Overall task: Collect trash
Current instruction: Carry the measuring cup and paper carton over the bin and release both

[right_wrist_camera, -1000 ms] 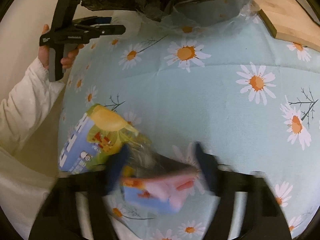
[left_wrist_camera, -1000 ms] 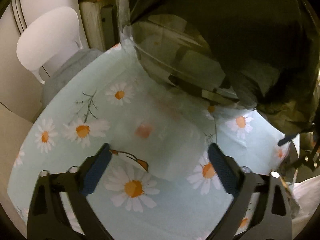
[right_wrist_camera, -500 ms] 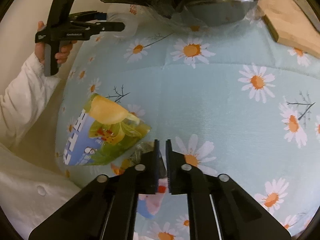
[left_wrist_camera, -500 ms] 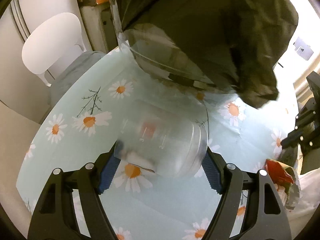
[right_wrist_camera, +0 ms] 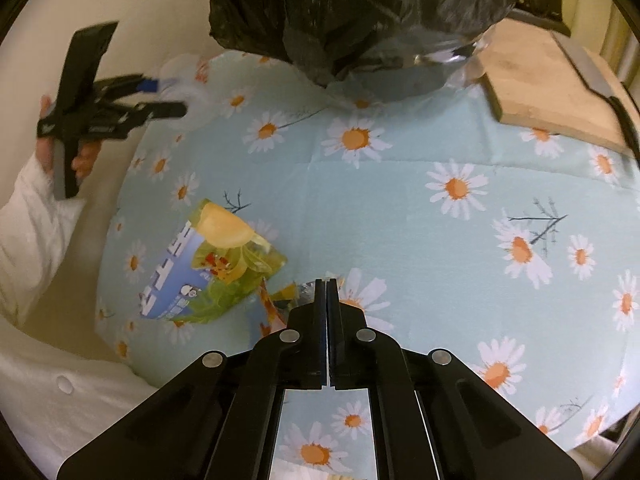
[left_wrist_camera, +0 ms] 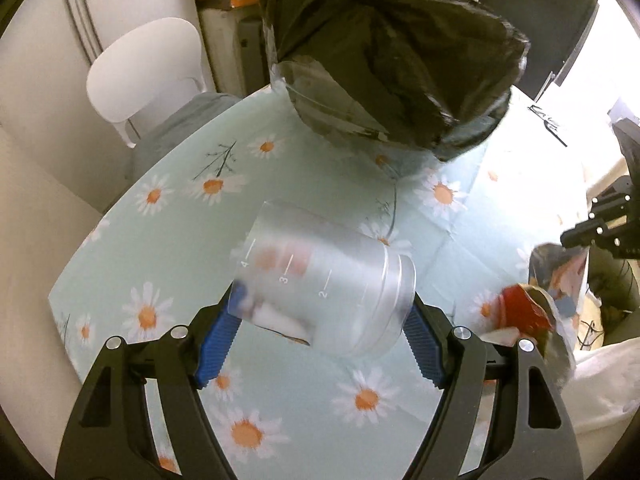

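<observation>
Gripping a clear plastic cup [left_wrist_camera: 320, 292] across its sides, the left gripper [left_wrist_camera: 320, 340] has both blue pads pressed on it, jaws partly spread to the cup's width; the cup is tipped on its side, its long axis running from the base at upper left to the ribbed mouth at lower right, clear of the daisy tablecloth [left_wrist_camera: 160, 216] below. Nearest in the right wrist view, the right gripper [right_wrist_camera: 326, 292] is fully closed, its fingers meeting at the tips on a crumpled foil wrapper [right_wrist_camera: 288, 296], of which only a scrap shows beside the fingers; in the left wrist view that same wrapper [left_wrist_camera: 556, 276] hangs below the right gripper's tips at the right edge. Just left of the right gripper a flattened juice carton [right_wrist_camera: 212, 268] lies on the cloth, not yet collected. Farther off, the black trash bag [left_wrist_camera: 392, 60] stands open over a clear container at the table's far side, directly ahead of the left gripper and above the cup, so the left hand looks the nearer one to drop first. A wooden board [right_wrist_camera: 552, 88] lies beside the bag, and a white chair [left_wrist_camera: 144, 76] stands beyond the table.
</observation>
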`<state>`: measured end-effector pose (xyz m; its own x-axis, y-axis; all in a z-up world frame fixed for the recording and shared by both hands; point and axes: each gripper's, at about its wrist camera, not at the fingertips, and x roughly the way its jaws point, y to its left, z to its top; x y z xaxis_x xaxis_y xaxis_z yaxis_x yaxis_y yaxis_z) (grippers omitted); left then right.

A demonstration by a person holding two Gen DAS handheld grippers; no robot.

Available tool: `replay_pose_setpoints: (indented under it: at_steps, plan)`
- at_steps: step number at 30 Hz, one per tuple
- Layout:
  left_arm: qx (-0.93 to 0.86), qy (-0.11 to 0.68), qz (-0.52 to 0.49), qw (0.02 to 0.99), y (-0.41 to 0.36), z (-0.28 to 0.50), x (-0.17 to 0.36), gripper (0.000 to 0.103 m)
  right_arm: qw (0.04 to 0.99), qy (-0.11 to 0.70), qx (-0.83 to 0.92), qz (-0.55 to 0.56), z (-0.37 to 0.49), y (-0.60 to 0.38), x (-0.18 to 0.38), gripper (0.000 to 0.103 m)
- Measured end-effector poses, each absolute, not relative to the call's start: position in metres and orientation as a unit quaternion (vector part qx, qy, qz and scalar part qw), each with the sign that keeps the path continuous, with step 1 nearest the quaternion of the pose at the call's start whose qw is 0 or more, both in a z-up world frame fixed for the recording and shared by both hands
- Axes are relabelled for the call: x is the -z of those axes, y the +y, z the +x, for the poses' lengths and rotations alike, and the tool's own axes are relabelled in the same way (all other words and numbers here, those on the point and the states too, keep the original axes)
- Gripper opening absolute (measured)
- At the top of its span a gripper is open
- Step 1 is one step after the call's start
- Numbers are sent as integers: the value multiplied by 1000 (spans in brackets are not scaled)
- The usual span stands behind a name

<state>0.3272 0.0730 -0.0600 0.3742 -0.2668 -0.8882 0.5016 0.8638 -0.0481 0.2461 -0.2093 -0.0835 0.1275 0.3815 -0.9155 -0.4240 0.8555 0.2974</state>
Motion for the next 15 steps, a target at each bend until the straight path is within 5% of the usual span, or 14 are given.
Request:
replay_pose_setpoints:
  at_steps: [15]
  plan:
    - [175, 498, 84, 845, 77, 256, 27, 75, 760, 610, -225, -15, 239, -220, 44, 1]
